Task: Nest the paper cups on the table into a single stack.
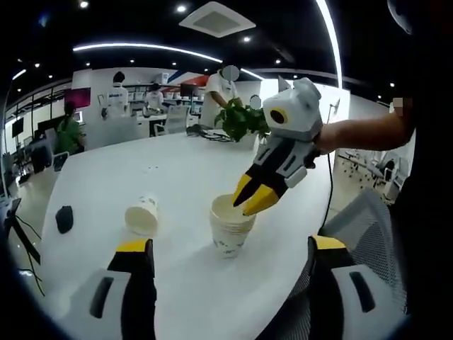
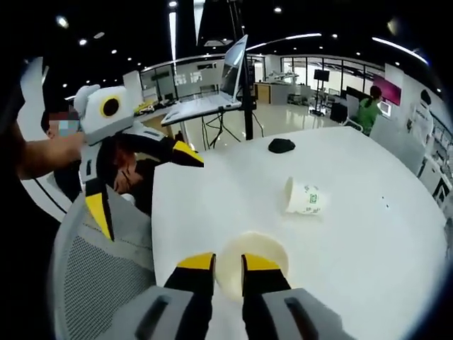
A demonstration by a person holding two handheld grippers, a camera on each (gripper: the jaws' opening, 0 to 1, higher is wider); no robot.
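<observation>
Right hand-held gripper (image 1: 249,200) is down at the rim of the upright cup stack (image 1: 231,232) on the white worktop (image 1: 177,177), jaws nearly together, seemingly pinching the rim. Left hand-held gripper (image 1: 230,248) hangs spread wide. A lone cup (image 1: 142,214) lies tipped beside the stack.

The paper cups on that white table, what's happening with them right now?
A person is nesting cups with two handheld grippers. The right gripper sits at the rim of the upright cup stack, jaws nearly together. One loose cup lies on its side on the table, not yet stacked. The left gripper hangs open nearby.
</observation>
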